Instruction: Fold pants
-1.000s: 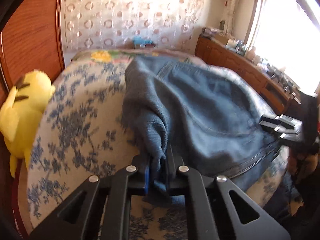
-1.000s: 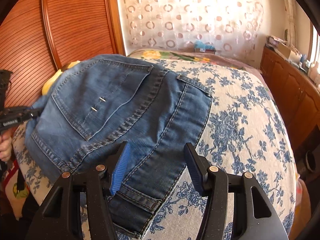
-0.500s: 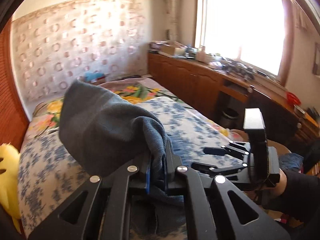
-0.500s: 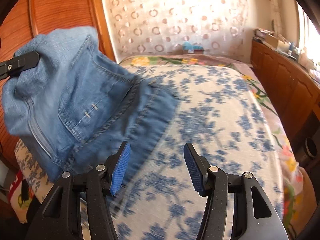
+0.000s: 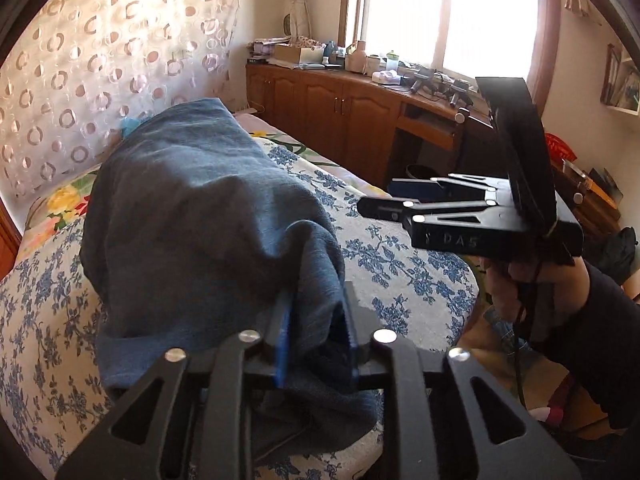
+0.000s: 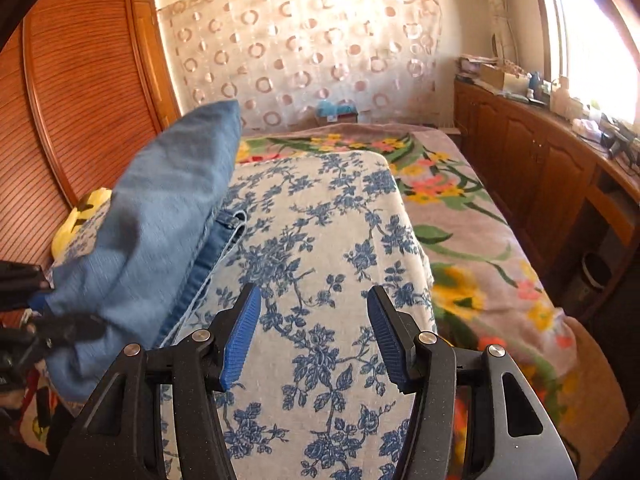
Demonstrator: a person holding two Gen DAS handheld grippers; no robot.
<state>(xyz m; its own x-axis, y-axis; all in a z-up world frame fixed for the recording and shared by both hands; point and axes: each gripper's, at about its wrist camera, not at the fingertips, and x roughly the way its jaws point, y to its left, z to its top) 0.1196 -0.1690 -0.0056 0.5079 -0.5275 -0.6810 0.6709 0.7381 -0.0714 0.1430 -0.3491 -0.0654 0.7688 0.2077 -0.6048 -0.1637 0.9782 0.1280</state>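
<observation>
The blue denim pants (image 5: 200, 232) hang bunched from my left gripper (image 5: 316, 320), which is shut on a fold of the cloth and holds it up above the bed. In the right wrist view the pants (image 6: 160, 216) show at the left, lifted off the floral bedspread (image 6: 320, 240), with the left gripper (image 6: 24, 300) at the frame's left edge. My right gripper (image 6: 314, 336) is open and empty, its blue pads apart over the bedspread. It also shows in the left wrist view (image 5: 404, 200), held in a hand at the right.
A yellow plush toy (image 6: 80, 216) lies by the wooden headboard (image 6: 80, 100). A wooden cabinet (image 5: 352, 120) with clutter runs under the window at the right. A flowered blanket (image 6: 460, 208) covers the bed's far side.
My left gripper has lifted the pants off the bed and swung them up and to the left. My right gripper stays open, now over bare bedspread.
</observation>
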